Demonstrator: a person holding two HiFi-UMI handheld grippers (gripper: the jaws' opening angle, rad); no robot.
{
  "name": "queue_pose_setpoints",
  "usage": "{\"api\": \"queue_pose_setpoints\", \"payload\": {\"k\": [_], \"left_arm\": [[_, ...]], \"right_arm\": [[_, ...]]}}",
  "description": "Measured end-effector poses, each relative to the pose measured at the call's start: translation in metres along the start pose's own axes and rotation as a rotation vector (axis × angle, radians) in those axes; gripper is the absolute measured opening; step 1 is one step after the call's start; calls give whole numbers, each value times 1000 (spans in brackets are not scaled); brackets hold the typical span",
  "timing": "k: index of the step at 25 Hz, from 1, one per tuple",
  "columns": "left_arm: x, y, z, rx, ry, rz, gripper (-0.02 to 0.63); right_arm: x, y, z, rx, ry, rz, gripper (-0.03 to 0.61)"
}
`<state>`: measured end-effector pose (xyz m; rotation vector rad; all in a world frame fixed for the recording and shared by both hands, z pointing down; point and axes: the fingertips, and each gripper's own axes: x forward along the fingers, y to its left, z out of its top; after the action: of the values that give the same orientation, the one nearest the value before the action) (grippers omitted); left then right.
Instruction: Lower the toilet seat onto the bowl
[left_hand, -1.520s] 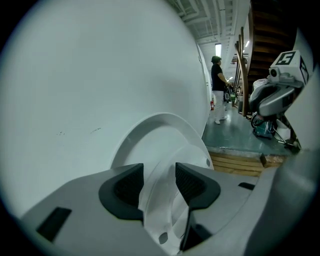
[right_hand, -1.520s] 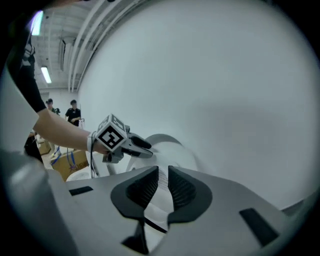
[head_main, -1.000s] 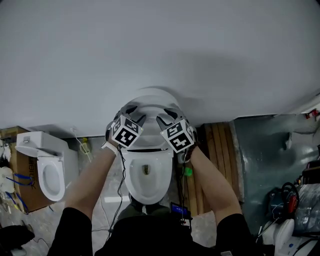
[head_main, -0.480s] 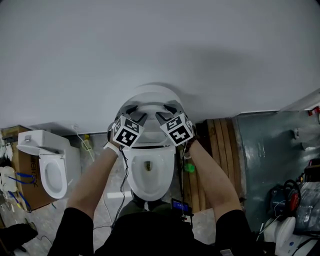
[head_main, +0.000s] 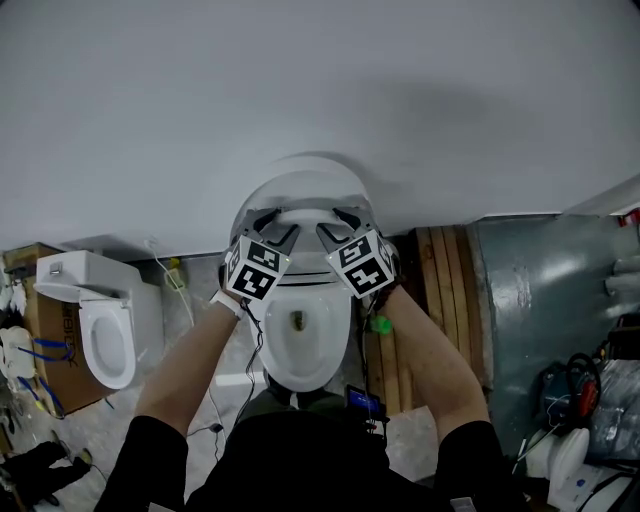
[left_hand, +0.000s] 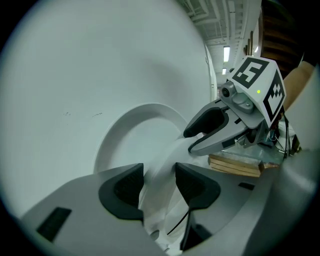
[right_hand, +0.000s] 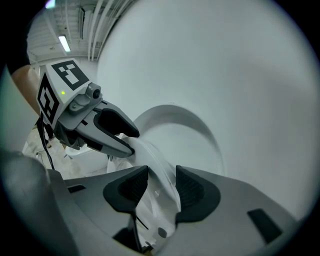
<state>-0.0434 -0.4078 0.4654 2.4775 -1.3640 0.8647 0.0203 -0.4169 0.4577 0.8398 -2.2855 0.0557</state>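
You work in soft, even light; ceiling strip lights (left_hand: 226, 52) glow past the white wall (head_main: 300, 80). Gripper views bulge, corners go black, and the toilet seat (right_hand: 155, 175) blurs.

The bowl (head_main: 300, 352) stands before the wall (head_main: 320, 80). The seat (left_hand: 161, 167) stands over it, between the left gripper (head_main: 268, 228) and right gripper (head_main: 336, 226). Another toilet (head_main: 98, 322) stands left, planks (head_main: 442, 290) right.
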Motion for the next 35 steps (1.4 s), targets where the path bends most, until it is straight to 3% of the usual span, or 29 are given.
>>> {"api": "queue_pose_setpoints", "payload": {"k": [17, 35], "left_arm": [[-39, -35, -15, -1, -35, -117, 206], [-81, -77, -40, 14, -67, -234, 195]], "right_arm": [[-39, 38, -14, 2, -15, -27, 189], [-76, 84, -39, -28, 37, -54, 189]]}}
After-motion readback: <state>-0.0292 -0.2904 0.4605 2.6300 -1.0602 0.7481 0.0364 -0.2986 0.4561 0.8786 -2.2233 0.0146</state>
